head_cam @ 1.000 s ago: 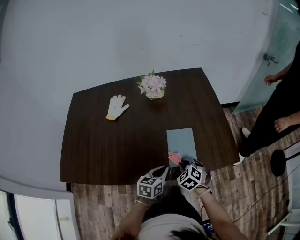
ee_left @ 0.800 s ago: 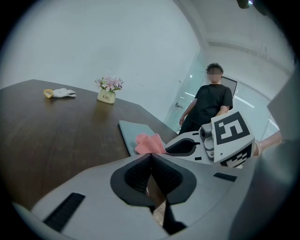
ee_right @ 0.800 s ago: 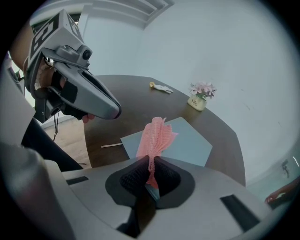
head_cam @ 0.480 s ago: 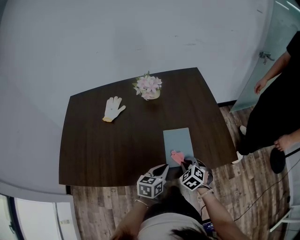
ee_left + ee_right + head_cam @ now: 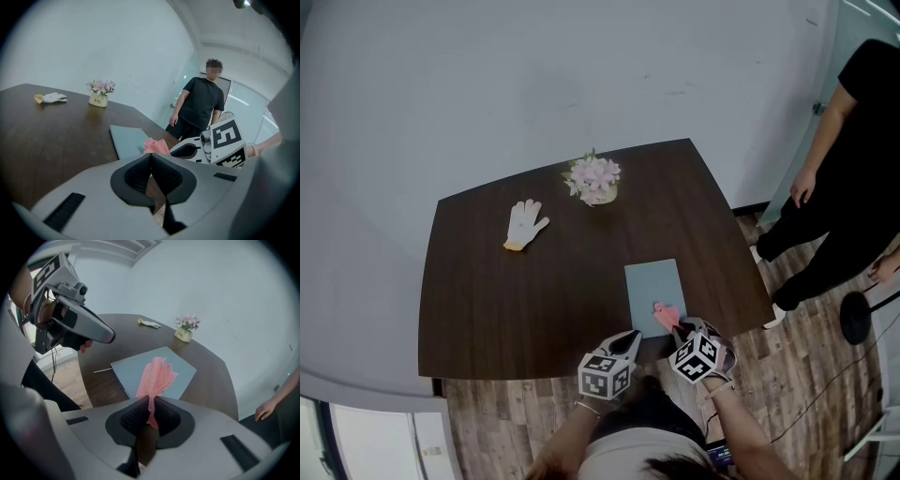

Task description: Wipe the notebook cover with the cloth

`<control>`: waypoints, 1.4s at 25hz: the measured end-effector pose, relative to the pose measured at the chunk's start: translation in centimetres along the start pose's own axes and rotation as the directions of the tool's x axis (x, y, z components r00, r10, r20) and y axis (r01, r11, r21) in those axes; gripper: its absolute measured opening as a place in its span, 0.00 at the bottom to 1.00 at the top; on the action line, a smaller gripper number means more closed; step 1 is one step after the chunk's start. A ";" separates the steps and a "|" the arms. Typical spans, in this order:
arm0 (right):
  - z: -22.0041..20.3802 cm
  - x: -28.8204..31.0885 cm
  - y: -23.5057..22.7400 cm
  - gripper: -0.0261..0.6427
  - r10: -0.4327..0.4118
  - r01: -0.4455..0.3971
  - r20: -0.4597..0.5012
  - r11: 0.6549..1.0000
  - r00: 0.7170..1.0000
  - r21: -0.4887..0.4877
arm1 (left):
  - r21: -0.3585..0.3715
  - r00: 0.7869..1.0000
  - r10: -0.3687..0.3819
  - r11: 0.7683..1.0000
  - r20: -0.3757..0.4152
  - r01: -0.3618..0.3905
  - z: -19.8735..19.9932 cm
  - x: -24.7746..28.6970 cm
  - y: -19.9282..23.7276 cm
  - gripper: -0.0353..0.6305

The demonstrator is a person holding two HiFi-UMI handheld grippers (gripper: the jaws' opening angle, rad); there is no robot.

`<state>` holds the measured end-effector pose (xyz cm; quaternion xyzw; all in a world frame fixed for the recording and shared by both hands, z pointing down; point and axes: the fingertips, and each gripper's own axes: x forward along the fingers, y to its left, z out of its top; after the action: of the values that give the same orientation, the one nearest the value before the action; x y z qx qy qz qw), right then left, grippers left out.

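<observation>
A pale blue-grey notebook (image 5: 654, 289) (image 5: 154, 371) (image 5: 129, 139) lies on the dark wooden table (image 5: 534, 281) near its front right edge. My right gripper (image 5: 678, 330) (image 5: 149, 414) is shut on a pink mesh cloth (image 5: 157, 378) (image 5: 666, 314) (image 5: 156, 146), which fans out over the notebook's near end. My left gripper (image 5: 630, 345) (image 5: 151, 174) hovers at the table's front edge, left of the notebook, with its jaws together and nothing between them.
A white glove (image 5: 523, 225) (image 5: 51, 97) lies at the table's far left. A small pot of pink flowers (image 5: 594, 178) (image 5: 186, 328) (image 5: 100, 92) stands at the far middle. A person in black (image 5: 839, 169) (image 5: 199, 105) stands right of the table by a glass door.
The right gripper with the pink cloth has shifted slightly right over the notebook's near end. The person in black has walked closer to the table's right side.
</observation>
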<state>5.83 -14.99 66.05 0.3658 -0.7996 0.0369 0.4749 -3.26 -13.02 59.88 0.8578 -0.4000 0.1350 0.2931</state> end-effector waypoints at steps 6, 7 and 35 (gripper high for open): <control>-1.0 -0.5 -0.9 0.09 -0.021 0.022 -0.020 0.999 1.000 0.031 | 0.008 1.000 -0.009 1.000 0.001 0.009 0.2 0.0 0.0 0.08; -1.2 -0.5 -1.0 0.09 -0.026 0.026 -0.023 0.999 0.999 0.038 | 0.009 1.000 -0.010 1.000 0.004 0.010 0.3 0.0 0.1 0.08; 4.9 -10.7 -5.9 0.09 -0.210 0.060 0.331 0.910 0.920 0.409 | 0.181 0.978 -0.021 0.983 0.210 -0.018 8.3 -3.2 -2.9 0.08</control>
<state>8.85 -15.39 53.23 0.5088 -0.8228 0.0931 0.2355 -3.12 -14.62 50.68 0.8908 -0.4141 0.0790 0.1696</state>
